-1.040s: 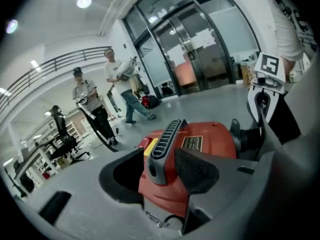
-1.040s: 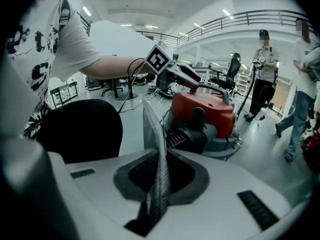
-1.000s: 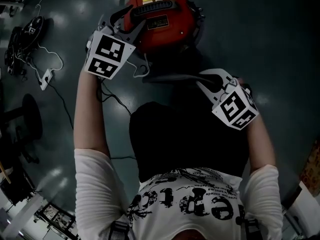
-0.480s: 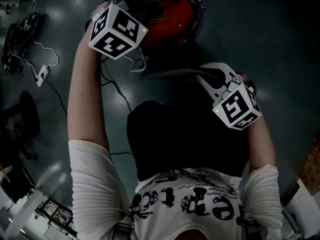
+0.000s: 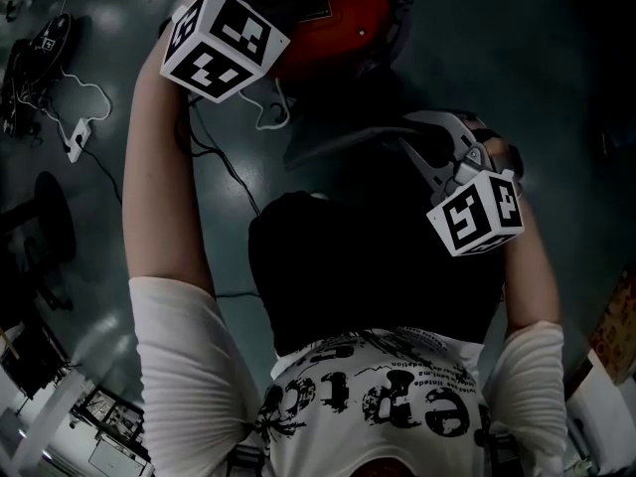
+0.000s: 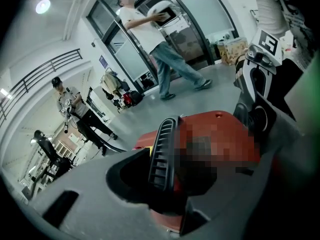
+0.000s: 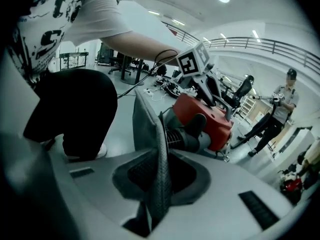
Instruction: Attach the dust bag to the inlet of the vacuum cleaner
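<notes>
Head view: the vacuum cleaner (image 5: pixel 338 18) lies on the floor at the top. The left gripper (image 5: pixel 266 0) is over its top. The right gripper (image 5: pixel 417 137) is lower right, and the dust bag (image 5: pixel 338 145) runs left from its jaws, just below the vacuum.

Left gripper view: the jaws have just been closing. The ribbed handle (image 6: pixel 161 154) is between them, running away from the camera, and the pads look pressed on it.

Right gripper view: the jaws just eased open a little, but the bag's edge is pinched between them. The bag stands edge-on, long axis pointing ahead. The ribbed inlet (image 7: pixel 182 134) is just beyond, right of the bag, facing back toward this gripper. The right hand is nearer, so the bag likely goes forward-right.
</notes>
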### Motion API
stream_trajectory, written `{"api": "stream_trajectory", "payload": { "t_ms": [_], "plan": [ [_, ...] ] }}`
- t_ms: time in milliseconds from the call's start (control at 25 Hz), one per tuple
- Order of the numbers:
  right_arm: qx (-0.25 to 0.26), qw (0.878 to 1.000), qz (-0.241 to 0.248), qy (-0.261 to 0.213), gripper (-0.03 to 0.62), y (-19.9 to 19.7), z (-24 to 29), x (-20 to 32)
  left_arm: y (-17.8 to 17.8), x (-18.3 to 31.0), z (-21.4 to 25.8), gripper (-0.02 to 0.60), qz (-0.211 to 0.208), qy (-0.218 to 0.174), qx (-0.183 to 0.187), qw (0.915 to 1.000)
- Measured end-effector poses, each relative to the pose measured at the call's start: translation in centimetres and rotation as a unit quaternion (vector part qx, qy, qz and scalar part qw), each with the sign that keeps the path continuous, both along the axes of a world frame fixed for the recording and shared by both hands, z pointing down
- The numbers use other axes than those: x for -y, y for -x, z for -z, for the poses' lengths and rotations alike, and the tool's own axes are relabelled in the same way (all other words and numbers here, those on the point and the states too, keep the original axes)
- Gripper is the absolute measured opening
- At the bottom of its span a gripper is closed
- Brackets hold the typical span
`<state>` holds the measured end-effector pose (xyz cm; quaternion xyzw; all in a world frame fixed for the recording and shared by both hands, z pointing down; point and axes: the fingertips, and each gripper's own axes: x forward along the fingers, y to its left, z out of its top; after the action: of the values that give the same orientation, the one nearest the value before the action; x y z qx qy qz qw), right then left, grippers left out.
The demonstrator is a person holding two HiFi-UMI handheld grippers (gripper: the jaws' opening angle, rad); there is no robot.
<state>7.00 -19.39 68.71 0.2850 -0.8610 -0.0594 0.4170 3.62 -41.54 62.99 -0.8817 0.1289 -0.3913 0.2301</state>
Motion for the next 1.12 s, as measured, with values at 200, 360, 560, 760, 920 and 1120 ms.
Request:
{"api": "stream_trajectory", "payload": {
  "t_ms": [200,360,560,760,920,1120],
  "plan": [
    [-0.003,1.000,-0.020,-0.009,0.040,-0.1,0.0,0.1,0.2,-0.2,-0.1,0.140,0.003,0.004,0.005,1.0000],
    [-0.003,0.999,-0.029,-0.020,0.041,0.0,0.2,0.3,0.3,-0.1,-0.1,0.140,0.005,0.005,0.005,1.0000],
    [-0.057,0.995,-0.004,-0.077,0.043,-0.2,0.2,0.8,0.2,-0.2,0.0,0.140,0.000,0.007,0.005,1.0000],
    [-0.055,0.996,0.005,-0.074,0.051,0.0,0.4,1.6,0.1,-0.2,0.1,0.140,0.002,-0.001,-0.002,1.0000],
    [-0.037,0.996,-0.039,-0.073,0.052,0.1,0.5,1.7,0.2,-0.1,0.0,0.140,0.006,-0.003,-0.003,1.0000],
    [-0.009,0.991,-0.113,-0.073,0.061,-0.4,1.0,2.3,0.1,-0.3,0.5,0.140,0.007,-0.003,-0.012,0.9999]
  ]
}}
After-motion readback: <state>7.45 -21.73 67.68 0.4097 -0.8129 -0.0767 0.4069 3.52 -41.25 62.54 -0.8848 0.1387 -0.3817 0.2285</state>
